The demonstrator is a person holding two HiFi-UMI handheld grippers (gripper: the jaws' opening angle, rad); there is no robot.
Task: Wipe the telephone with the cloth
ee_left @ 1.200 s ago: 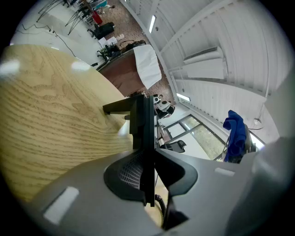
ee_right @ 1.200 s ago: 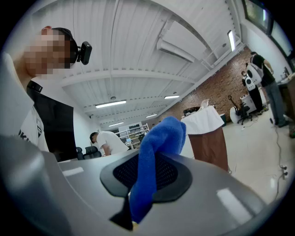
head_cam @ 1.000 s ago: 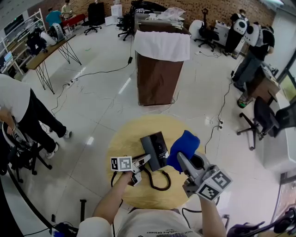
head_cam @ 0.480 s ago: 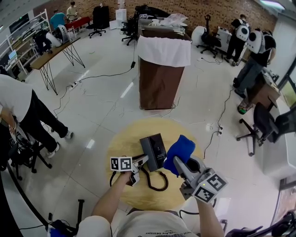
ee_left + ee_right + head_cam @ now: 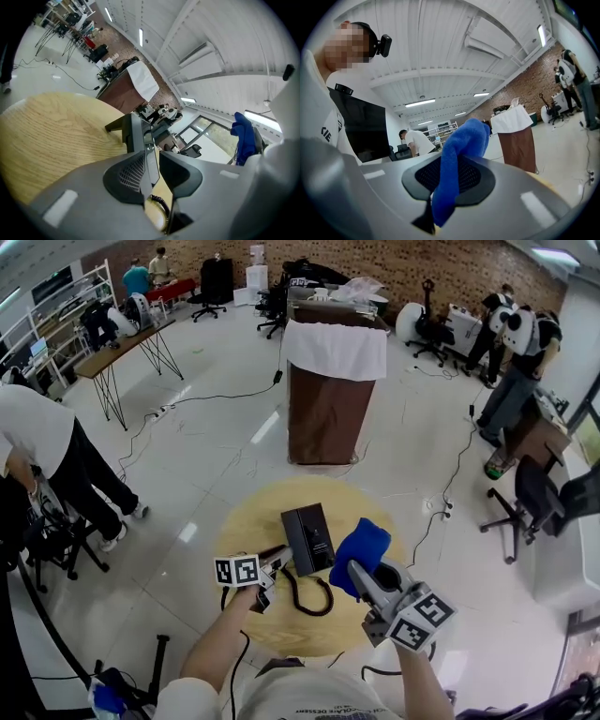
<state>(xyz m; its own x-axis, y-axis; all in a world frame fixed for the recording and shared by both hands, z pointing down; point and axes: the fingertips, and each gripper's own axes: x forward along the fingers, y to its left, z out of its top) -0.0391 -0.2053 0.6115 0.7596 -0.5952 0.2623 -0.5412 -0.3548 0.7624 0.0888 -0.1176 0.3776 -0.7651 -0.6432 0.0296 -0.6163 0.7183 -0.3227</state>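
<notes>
Left gripper (image 5: 276, 559): jaws opening, telephone (image 5: 307, 538) edge between them, at its 7 o'clock.
Right gripper (image 5: 355, 570): clenched on cloth (image 5: 362, 552), 3 o'clock of telephone.

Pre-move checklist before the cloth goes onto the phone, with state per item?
1. Cloth gripped by right tool: ok, pads shut on it, a fold sticks out past them.
2. Left tool steadying telephone: not ok, jaws opening, the telephone's edge is between them with a gap showing.
3. Telephone fully on table: ok.
4. Coiled cord off the telephone's top: ok, it lies on the near side.
5. Cloth lined up: ok, beside the telephone's right edge. Whether they touch: cannot tell.
</notes>
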